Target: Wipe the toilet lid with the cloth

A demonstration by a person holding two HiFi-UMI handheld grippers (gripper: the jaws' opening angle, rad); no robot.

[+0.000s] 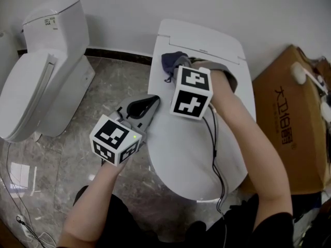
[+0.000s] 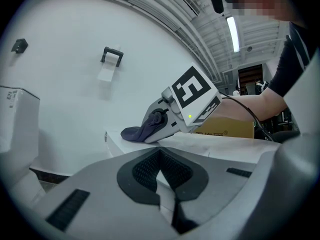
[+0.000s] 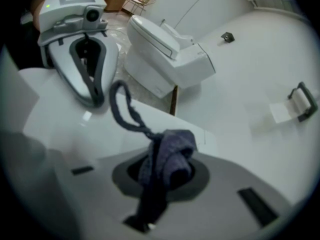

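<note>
The white toilet lid (image 1: 194, 143) lies closed in the middle of the head view. My right gripper (image 1: 177, 65) rests at the lid's far end, shut on a dark blue cloth (image 1: 169, 62). In the right gripper view the cloth (image 3: 170, 156) bunches between the jaws and a thin strand trails onto the lid (image 3: 60, 129). My left gripper (image 1: 149, 104) hovers beside the lid's left edge, shut with nothing in it. In the left gripper view its black pads (image 2: 160, 176) meet, and beyond them the cloth (image 2: 136, 133) touches the lid (image 2: 225, 144).
A second white toilet (image 1: 46, 71) stands to the left against the wall. A brown cardboard box (image 1: 292, 112) sits close on the right. A thin cable (image 1: 18, 211) runs over the marble floor at lower left. A paper holder (image 2: 111, 59) hangs on the wall.
</note>
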